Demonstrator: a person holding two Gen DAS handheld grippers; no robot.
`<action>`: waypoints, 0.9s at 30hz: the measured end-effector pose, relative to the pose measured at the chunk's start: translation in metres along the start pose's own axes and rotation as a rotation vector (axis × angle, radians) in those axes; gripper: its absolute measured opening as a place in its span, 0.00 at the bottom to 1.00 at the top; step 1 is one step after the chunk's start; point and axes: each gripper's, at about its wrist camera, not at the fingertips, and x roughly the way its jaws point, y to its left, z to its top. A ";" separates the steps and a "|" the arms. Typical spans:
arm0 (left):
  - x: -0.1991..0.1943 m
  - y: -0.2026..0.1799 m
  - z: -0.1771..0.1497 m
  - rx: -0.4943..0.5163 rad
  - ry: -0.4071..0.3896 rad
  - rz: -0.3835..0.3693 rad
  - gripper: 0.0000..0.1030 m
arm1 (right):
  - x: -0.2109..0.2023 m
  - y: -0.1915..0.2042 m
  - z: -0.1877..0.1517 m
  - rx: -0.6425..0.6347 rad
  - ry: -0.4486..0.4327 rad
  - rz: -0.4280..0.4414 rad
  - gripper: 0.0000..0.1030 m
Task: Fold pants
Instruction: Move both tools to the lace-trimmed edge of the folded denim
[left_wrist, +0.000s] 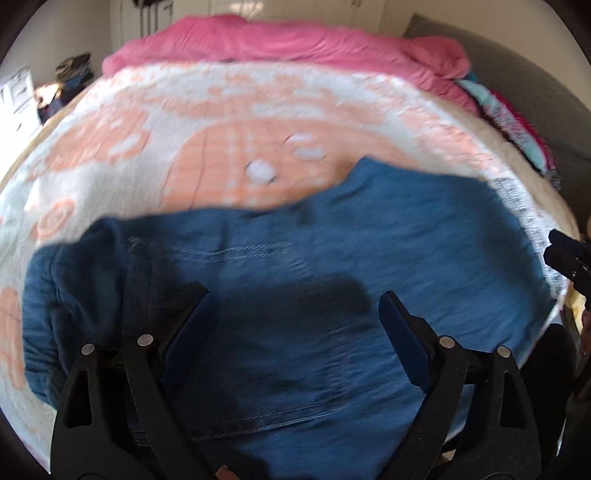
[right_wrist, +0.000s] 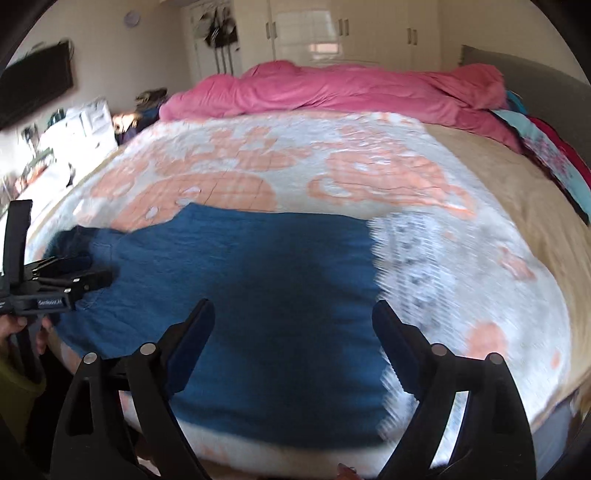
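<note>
Blue denim pants (left_wrist: 332, 251) lie folded into a broad rectangle on a white and peach blanket (left_wrist: 207, 147) on a bed. My left gripper (left_wrist: 295, 301) hovers over their left part, open, with nothing between its blue pads. In the right wrist view the pants (right_wrist: 251, 258) fill the near middle, and my right gripper (right_wrist: 293, 312) stands open above their right part, also holding nothing. The left gripper (right_wrist: 98, 271) shows at the left edge there, over the pants' left end. A bit of the right gripper (left_wrist: 565, 254) shows at the right edge of the left wrist view. Both views are blurred.
A pink duvet (right_wrist: 332, 92) is bunched at the far side of the bed. Colourful pillows (right_wrist: 554, 155) and a grey headboard (right_wrist: 546, 70) lie to the right. White drawers (right_wrist: 92, 122) and a dark screen (right_wrist: 37, 85) stand at the left; wardrobes (right_wrist: 332, 33) line the back wall.
</note>
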 end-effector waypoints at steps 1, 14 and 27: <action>0.001 0.004 0.000 -0.018 0.004 -0.013 0.81 | 0.010 0.000 0.000 -0.002 0.030 -0.045 0.84; -0.023 -0.005 0.004 -0.021 -0.084 -0.074 0.84 | -0.005 -0.041 -0.021 0.143 -0.097 0.001 0.89; -0.042 -0.057 -0.002 0.091 -0.179 -0.110 0.90 | -0.058 -0.100 -0.058 0.441 -0.183 -0.035 0.93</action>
